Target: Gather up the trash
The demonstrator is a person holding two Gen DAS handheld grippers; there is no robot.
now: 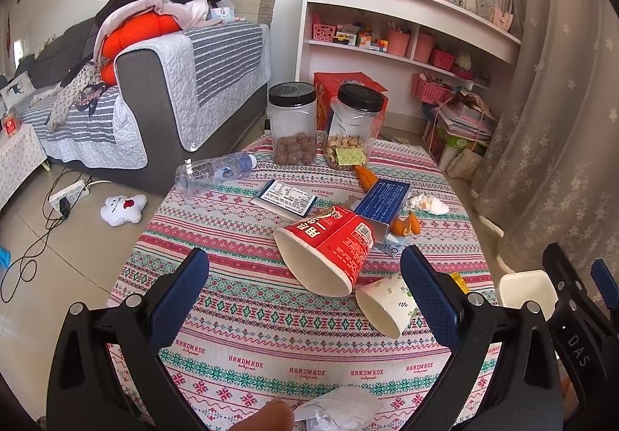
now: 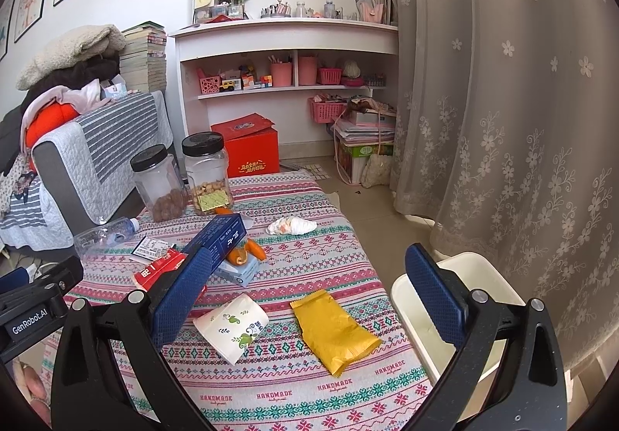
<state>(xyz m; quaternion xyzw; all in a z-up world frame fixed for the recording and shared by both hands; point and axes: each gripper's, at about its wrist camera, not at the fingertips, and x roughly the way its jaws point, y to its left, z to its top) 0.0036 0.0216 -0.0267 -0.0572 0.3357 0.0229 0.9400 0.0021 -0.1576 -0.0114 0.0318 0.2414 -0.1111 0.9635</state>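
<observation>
Red noodle cup between left gripper fingers; untouched

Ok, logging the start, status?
Both grippers open, empty: left, right. Trash all on table; bin empty. Yellow wrapper nearest, unobstructed.

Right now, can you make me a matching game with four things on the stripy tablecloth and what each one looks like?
Things:
1. red paper noodle cup
2. clear plastic water bottle
3. yellow foil snack packet
4. clear plastic jar with black lid, holding brown balls

States:
A. standing upright
B. lying flat beside the white flowery paper cup
C. tipped over, open mouth facing the camera
D. lying on its side at the table edge near the sofa

Pairs: 1-C, 2-D, 3-B, 4-A
</observation>
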